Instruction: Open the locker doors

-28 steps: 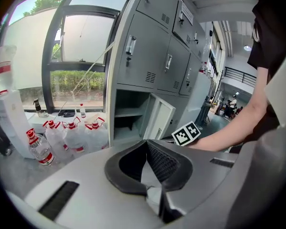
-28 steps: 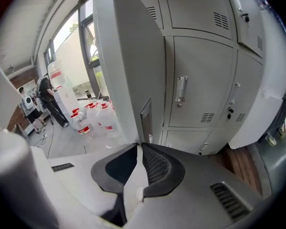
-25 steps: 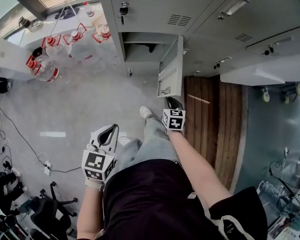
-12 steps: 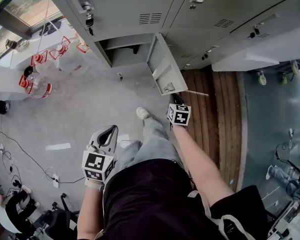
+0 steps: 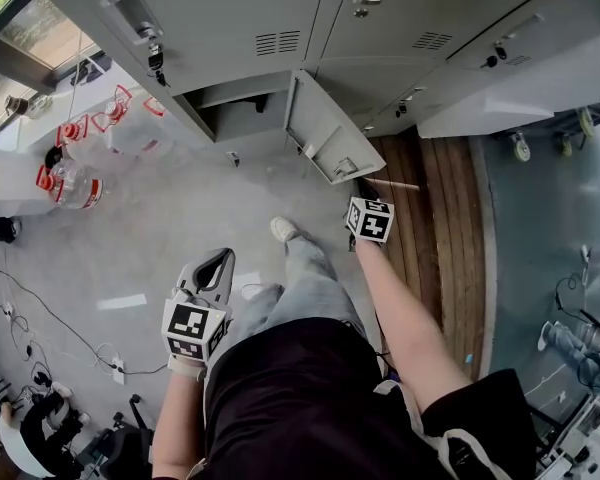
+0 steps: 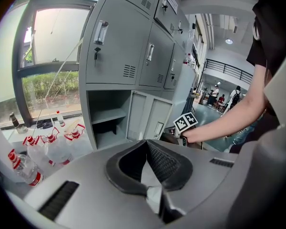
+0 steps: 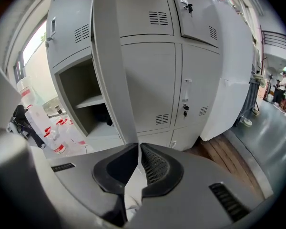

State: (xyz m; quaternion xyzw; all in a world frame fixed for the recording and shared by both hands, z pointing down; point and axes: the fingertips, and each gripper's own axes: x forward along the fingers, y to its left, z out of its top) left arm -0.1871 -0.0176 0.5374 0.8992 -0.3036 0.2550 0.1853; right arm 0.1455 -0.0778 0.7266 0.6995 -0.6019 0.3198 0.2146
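The free edge of the open locker door (image 7: pixel 109 56) is seen pinched between the nearly closed jaws of the right gripper (image 7: pixel 138 147) only in that gripper's view. In the head view, the door is shown swung out at 11 o'clock of it. The left gripper (image 6: pixel 144 144) is held at 7 o'clock, its jaws pressed together, empty.
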